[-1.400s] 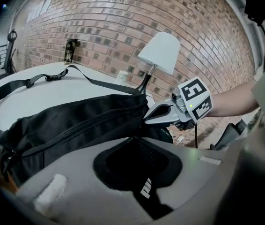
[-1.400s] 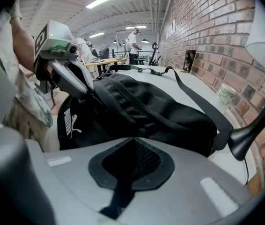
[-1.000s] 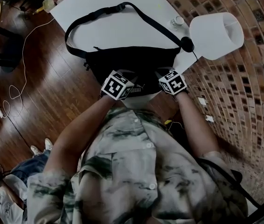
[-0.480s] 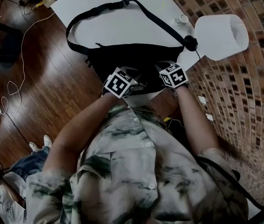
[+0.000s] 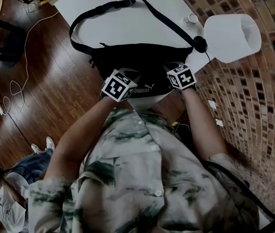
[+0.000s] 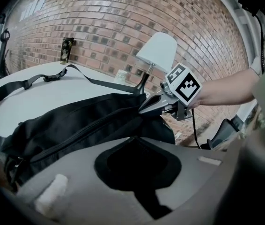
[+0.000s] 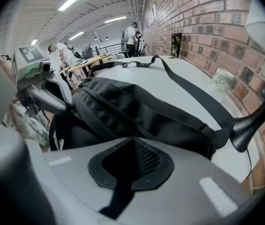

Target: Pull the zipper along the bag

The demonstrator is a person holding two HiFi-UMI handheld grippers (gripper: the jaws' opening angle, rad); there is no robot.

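A white table (image 5: 123,28) fills the upper middle of the head view, with dark wood floor (image 5: 45,91) at its left and a brick wall (image 5: 254,96) at its right. The black waist bag (image 5: 142,62) lies across the table's lower edge at frame centre, with a Puma mark on its near face. Its strap (image 5: 103,7) loops up toward the top of the frame and comes down to the right end of the bag. A zipper track (image 6: 81,130) runs lengthwise along the bag; I cannot tell whether it is done up. A white-shaded lamp (image 5: 232,35) stands at upper right, and a small cup (image 5: 191,19) sits just left of the shade.

The left gripper (image 6: 134,138) has its jaws pressed together at the tips on the bag's black fabric, at the bag's lower left. The right gripper (image 7: 133,138) is likewise closed on the bag, with mesh showing between its jaws, at the bag's lower right.
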